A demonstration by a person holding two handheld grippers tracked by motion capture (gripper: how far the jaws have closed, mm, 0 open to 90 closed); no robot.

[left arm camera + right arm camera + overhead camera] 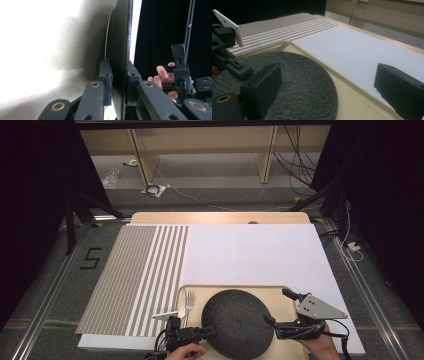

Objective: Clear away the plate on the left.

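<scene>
The table (220,217) carries a white mat (250,255) with a striped cloth (135,280) along its left part, and near the person's edge sits a cream tray (280,295), which serves as the base for everything in hand. On that tray lies a round dark plate (237,322) with a rough, slate-like face, taking up most of the tray's middle, while a fork (189,301) rests on the tray just beside the plate's left rim, seemingly parked clear of the work. The left gripper (210,331) comes in level from the lower left, its hand (185,352) low at the table's edge, and its jaws are clamped on the plate's rim, one pad above and one below, as the left gripper view shows with the plate (120,50) seen edge-on; this pinch probably serves to lift or steady the plate. The right gripper (277,305) lies at the plate's right edge with its jaws spread wide and nothing between them, likely waiting to take the opposite rim.
</scene>
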